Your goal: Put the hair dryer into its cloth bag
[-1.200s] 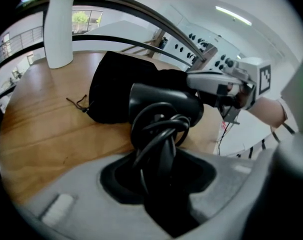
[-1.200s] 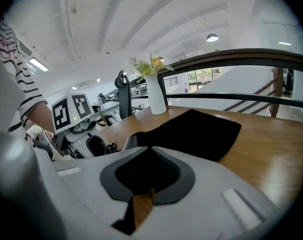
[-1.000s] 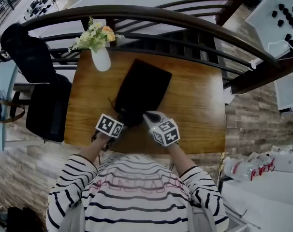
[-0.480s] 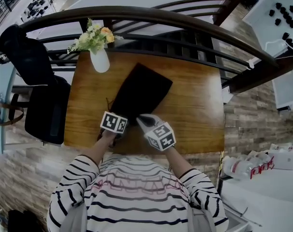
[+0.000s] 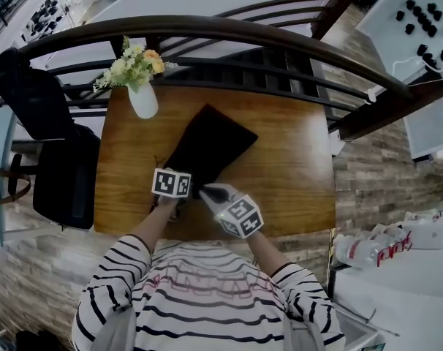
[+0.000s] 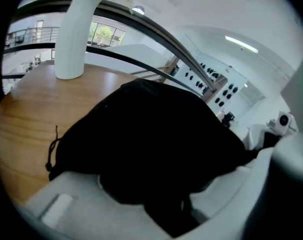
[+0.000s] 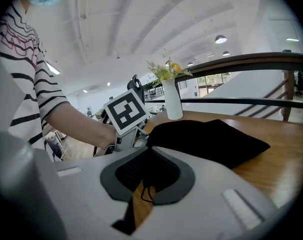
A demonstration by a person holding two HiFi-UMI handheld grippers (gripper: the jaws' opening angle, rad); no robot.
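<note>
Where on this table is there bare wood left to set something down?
The widest bare wood lies right of the cloth bag, out to the right edge of the table. A narrower strip runs left of the bag, below the vase. The near edge is crowded: the left gripper and right gripper meet at the bag's mouth.

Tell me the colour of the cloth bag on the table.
Plain black cloth bag; head view shows it best.

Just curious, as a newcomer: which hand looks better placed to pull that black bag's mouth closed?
Probably the right. The right gripper is pinched on thin cloth and a cord at the mouth of the cloth bag; the left gripper clamps its bulky part, better for steadying.
</note>
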